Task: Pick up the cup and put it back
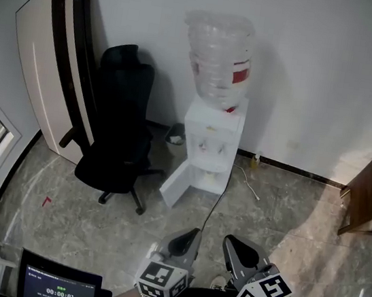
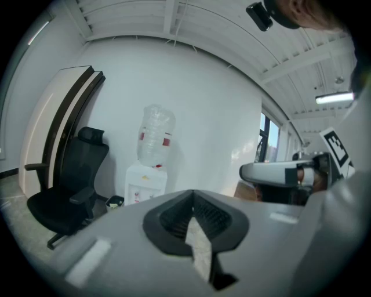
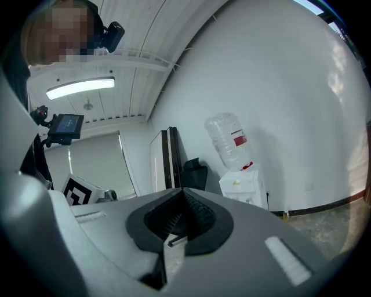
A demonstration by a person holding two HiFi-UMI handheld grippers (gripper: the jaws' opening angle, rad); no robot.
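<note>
No cup shows in any view. A white water dispenser [image 1: 208, 147] with an upturned clear bottle [image 1: 218, 60] stands against the far wall, and its lower door [image 1: 177, 184] hangs open. The dispenser [image 2: 145, 183] also appears in the left gripper view, and the right gripper view shows the dispenser [image 3: 243, 185] too. My left gripper [image 1: 192, 233] and right gripper [image 1: 228, 239] are held side by side, low in the head view, both pointing toward the dispenser from some way off. The left gripper [image 2: 193, 200] has its jaws together with nothing in them. The right gripper [image 3: 182, 194] is likewise shut and empty.
A black office chair [image 1: 116, 134] stands left of the dispenser, with a tall white panel [image 1: 53, 64] leaning on the wall behind it. A small bin [image 1: 176, 136] sits beside the dispenser. A cable [image 1: 216, 200] runs across the tiled floor. A wooden cabinet [image 1: 371, 198] is at the right.
</note>
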